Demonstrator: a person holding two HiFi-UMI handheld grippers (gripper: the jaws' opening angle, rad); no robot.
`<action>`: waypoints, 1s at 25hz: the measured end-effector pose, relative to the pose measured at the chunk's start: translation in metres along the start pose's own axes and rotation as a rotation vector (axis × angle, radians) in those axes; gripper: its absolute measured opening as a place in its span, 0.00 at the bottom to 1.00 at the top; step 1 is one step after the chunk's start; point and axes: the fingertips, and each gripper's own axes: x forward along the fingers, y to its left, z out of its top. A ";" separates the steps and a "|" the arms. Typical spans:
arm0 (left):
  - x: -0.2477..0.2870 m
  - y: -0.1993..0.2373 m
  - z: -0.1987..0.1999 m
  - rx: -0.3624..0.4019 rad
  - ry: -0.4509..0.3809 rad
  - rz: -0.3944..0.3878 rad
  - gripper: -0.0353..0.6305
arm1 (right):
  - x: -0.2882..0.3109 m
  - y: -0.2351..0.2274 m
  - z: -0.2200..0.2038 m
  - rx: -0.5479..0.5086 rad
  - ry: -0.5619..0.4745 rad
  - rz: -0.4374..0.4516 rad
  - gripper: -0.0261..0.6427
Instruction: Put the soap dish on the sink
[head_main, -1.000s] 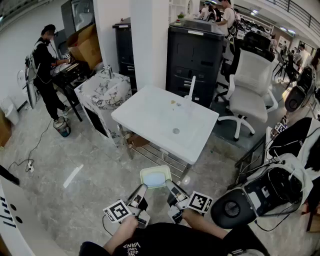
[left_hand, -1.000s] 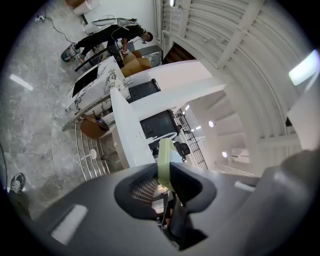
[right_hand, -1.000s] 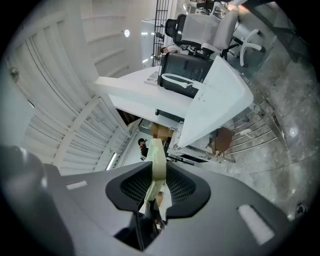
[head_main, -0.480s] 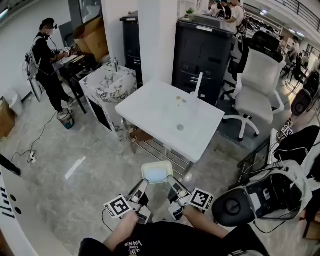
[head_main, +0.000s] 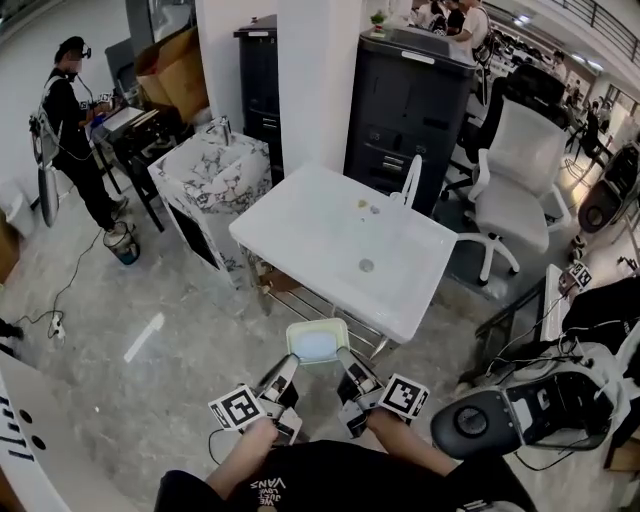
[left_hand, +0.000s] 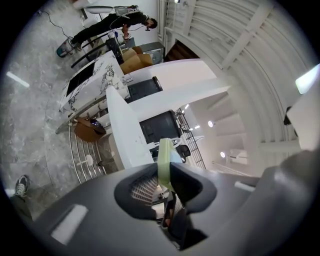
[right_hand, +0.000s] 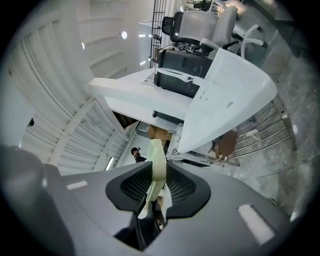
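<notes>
A pale green soap dish (head_main: 318, 341) with a light blue inside hangs in the air just short of the white sink (head_main: 300, 225)'s near edge. My left gripper (head_main: 291, 364) is shut on the dish's left rim, and my right gripper (head_main: 341, 358) is shut on its right rim. In the left gripper view the green rim (left_hand: 164, 161) sits pinched between the dark pads. The right gripper view shows the rim (right_hand: 158, 162) clamped the same way, with the sink (right_hand: 227, 95) ahead. The sink has a white tap (head_main: 409, 180) at its far side and a drain (head_main: 366, 265) in the middle.
A metal rack (head_main: 330, 316) runs under the sink. A marbled sink cabinet (head_main: 210, 180) stands to the left, a black cabinet (head_main: 405, 100) behind, a white office chair (head_main: 515, 170) to the right. A person (head_main: 70, 120) stands far left. Black equipment (head_main: 520, 415) lies on the floor at right.
Both grippers have carried the dish forward towards the sink; the sink's near edge now lies closer to the dish than a second ago.
</notes>
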 end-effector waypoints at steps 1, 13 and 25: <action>0.004 0.003 0.008 -0.002 0.010 -0.001 0.25 | 0.008 -0.001 0.001 0.003 -0.009 -0.016 0.17; 0.038 0.040 0.111 0.016 0.105 -0.038 0.25 | 0.114 0.004 0.002 0.021 -0.098 -0.020 0.17; 0.056 0.074 0.166 0.022 0.154 -0.031 0.24 | 0.176 -0.003 0.003 0.004 -0.132 -0.047 0.17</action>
